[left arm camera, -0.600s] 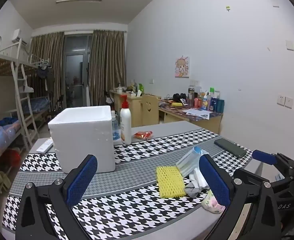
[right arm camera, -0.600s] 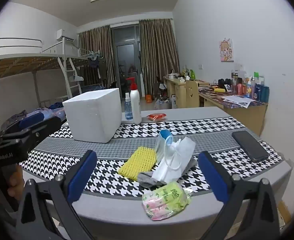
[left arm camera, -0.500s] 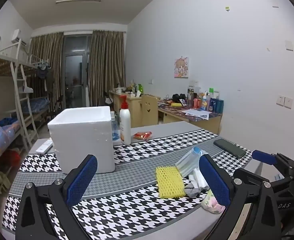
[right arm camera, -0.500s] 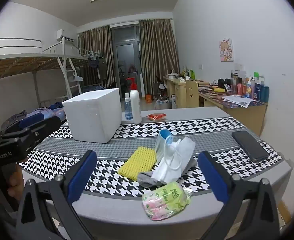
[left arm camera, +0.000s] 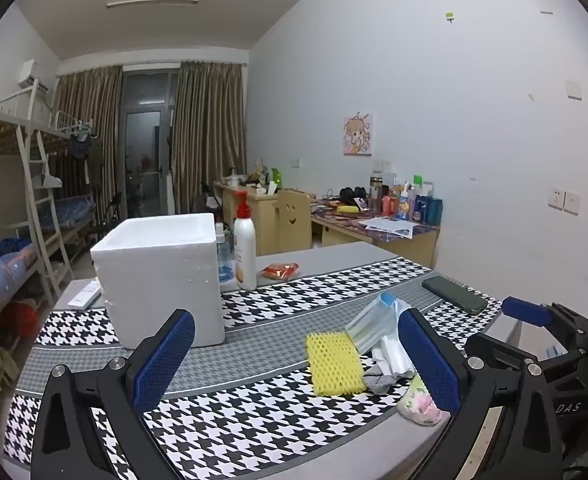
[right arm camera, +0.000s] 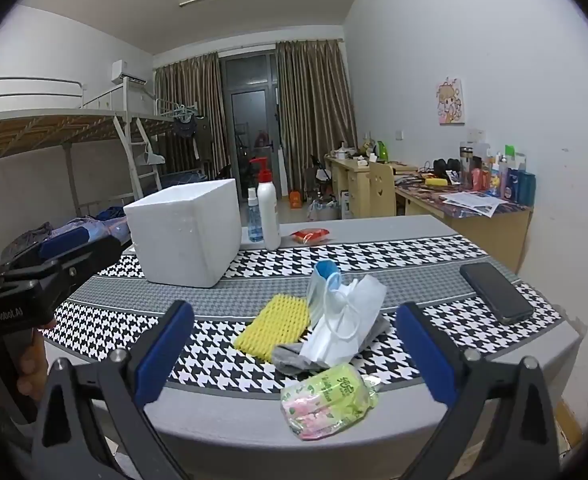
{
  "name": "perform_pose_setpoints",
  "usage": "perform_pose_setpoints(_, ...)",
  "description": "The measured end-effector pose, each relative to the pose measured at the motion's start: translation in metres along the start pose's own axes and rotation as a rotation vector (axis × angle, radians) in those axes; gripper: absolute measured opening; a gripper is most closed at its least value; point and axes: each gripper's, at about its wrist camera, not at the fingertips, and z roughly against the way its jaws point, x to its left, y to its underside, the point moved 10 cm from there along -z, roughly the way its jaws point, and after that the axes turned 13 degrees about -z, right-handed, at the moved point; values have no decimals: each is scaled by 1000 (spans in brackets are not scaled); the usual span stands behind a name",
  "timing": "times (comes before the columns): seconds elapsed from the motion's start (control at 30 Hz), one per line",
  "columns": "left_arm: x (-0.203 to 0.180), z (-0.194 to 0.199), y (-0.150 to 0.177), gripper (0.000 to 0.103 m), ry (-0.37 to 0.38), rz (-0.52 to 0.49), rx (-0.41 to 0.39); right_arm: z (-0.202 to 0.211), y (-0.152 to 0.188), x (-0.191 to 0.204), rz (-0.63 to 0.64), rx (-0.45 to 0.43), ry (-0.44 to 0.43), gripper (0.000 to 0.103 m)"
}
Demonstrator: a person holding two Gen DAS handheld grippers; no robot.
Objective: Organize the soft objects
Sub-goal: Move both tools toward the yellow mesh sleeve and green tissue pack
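A small heap of soft things lies near the table's front edge: a yellow foam net (right arm camera: 273, 327) (left arm camera: 334, 362), white face masks with a blue one (right arm camera: 344, 312) (left arm camera: 376, 326), a grey sock (right arm camera: 294, 358) (left arm camera: 378, 378) and a green tissue pack (right arm camera: 326, 400) (left arm camera: 418, 404). A white foam box (right arm camera: 185, 236) (left arm camera: 161, 276) stands open-topped further back on the left. My left gripper (left arm camera: 296, 364) hangs open before the table, with nothing between its fingers. Just short of the tissue pack, my right gripper (right arm camera: 294, 354) is open and empty too.
A black phone (right arm camera: 496, 292) lies at the table's right. Behind the box stand a white pump bottle (right arm camera: 267, 212), a small blue bottle (right arm camera: 255, 222) and a red packet (right arm camera: 310, 234). A white remote (left arm camera: 85, 295) lies left of the box. Desks and bunk beds fill the room behind.
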Motion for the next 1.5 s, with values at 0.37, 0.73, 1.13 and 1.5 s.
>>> perform_pose_setpoints(0.37,-2,-5,0,102,8,2,12,1,-2,-2,-2,1,8,102)
perform_pose_setpoints(0.73,-4,-15,3,102,32,1,29,-6,1,-8,-6,27,20,102)
perform_pose_setpoints(1.13,-8,-27,8,102,47,-4,52,-10,3,-16,-22,40,39,102)
perform_pose_setpoints(1.5,-14,-45,16,102,64,-8,94,-18,10,-25,-25,70,52,102)
